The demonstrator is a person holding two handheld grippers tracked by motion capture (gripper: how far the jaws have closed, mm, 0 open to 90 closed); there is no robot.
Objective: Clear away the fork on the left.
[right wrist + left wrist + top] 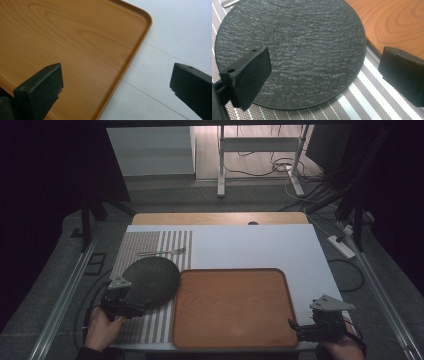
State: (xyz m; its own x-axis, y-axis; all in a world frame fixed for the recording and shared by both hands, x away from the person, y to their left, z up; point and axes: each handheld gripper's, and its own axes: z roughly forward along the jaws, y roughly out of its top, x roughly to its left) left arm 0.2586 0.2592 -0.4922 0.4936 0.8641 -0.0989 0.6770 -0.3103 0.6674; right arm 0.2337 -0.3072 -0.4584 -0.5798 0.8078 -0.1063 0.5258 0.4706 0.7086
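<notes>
The left tool is gaping wide over the near edge of the dark slate plate, which is lying on the striped mat, its right edge overhanging the wooden tray. The right tool is hanging open over the tray's corner; the fork beyond the plate is looking faint and small

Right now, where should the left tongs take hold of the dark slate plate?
Grip the near rim of the slate plate, coming in low from the person's side. It lies flat and thin on the striped placemat, so only the edge offers a pinch; the open left tongs already face it.
</notes>
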